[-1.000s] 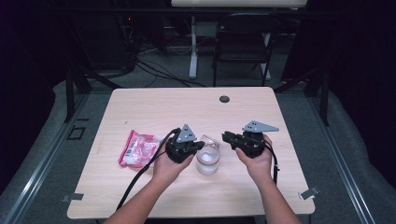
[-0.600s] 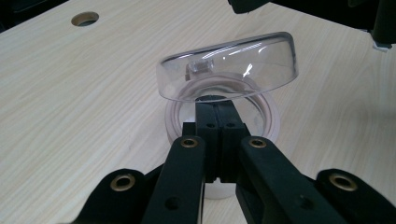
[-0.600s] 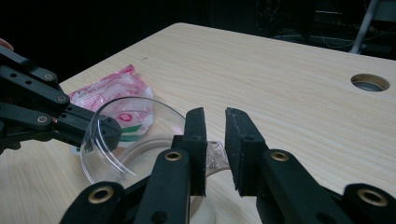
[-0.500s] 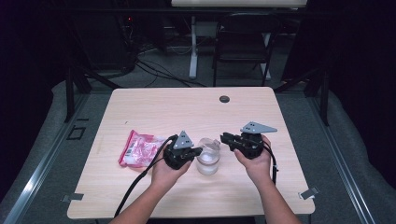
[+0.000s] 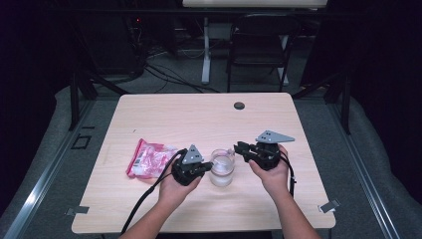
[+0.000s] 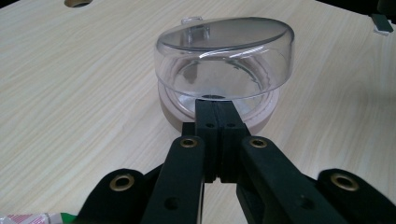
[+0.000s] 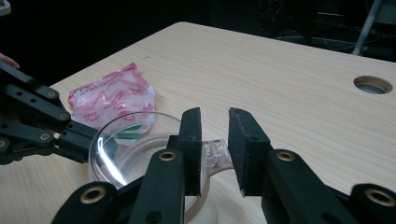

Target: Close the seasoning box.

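One clear container [image 5: 222,168], one pink packet [image 5: 148,158], two grippers beside them.

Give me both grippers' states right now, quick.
Left gripper: shut, jaws pressed together against the near side of the clear container.
Right gripper: open, jaws have just been opening, the container's small clear tab between them, unpressed.

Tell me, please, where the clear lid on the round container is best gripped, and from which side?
Probably by the small clear tab jutting from the lid rim, coming in from the right tool side. The domed lid looks too wide and smooth to pinch, while the tab already sits between that tool's parted jaws. The shut left tool touches the opposite edge.
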Demonstrator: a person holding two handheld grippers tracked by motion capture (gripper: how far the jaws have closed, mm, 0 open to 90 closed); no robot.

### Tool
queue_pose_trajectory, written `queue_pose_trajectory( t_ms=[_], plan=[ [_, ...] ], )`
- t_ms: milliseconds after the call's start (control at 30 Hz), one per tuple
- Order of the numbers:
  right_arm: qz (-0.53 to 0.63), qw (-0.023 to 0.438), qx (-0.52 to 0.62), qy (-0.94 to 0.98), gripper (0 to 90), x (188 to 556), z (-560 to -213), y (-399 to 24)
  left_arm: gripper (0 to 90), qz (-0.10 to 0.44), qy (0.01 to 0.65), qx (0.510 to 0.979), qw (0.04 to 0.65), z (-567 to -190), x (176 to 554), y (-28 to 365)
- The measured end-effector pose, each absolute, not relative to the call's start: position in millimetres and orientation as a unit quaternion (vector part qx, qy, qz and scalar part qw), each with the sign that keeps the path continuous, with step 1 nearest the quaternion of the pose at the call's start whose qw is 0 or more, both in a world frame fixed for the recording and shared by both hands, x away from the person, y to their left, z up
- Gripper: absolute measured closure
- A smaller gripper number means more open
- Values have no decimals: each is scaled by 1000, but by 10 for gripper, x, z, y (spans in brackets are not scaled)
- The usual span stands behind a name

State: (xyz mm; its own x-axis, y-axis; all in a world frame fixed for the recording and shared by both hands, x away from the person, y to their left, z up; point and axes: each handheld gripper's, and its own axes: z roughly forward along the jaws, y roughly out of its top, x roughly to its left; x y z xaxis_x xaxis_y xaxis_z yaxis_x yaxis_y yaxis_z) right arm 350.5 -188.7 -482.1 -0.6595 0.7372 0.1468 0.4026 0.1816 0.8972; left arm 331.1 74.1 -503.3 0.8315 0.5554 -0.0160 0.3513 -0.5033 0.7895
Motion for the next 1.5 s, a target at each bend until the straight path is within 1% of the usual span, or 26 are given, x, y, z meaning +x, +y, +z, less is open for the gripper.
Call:
queue_pose_trajectory(
  t_ms=[300, 467, 600, 733, 800, 900, 967, 1100, 1200, 1500],
  plan=[
    [516, 163, 380, 751, 734, 3504, -4821, -1893, 894, 118, 268, 863, 412, -5109, 3278, 766],
    [516, 163, 380, 750, 723, 3503, -4821, -1896, 873, 119, 270, 864, 408, -5124, 3274, 808],
    [519, 160, 380, 749, 688, 3502, -4823, -1900, 813, 113, 273, 862, 411, -5120, 3283, 862],
    [518, 162, 380, 749, 673, 3500, -4824, -1896, 742, 117, 275, 861, 410, -5106, 3297, 918],
    [518, 162, 380, 749, 667, 3501, -4826, -1897, 684, 120, 280, 859, 411, -5094, 3302, 950],
    [518, 161, 381, 748, 649, 3500, -4827, -1900, 557, 138, 283, 857, 409, -5080, 3308, 1006],
    [518, 160, 381, 748, 647, 3500, -4829, -1899, 511, 145, 288, 856, 405, -5073, 3313, 1055],
    [520, 159, 383, 747, 633, 3500, -4834, -1899, 460, 158, 301, 851, 401, -5057, 3325, 1205],
    [520, 160, 383, 746, 620, 3498, -4837, -1898, 441, 166, 314, 843, 405, -5033, 3332, 1319],
    [513, 156, 382, 753, 569, 3495, -4840, -1898, 413, 179, 352, 824, 406, -4991, 3322, 1705]
  ],
)
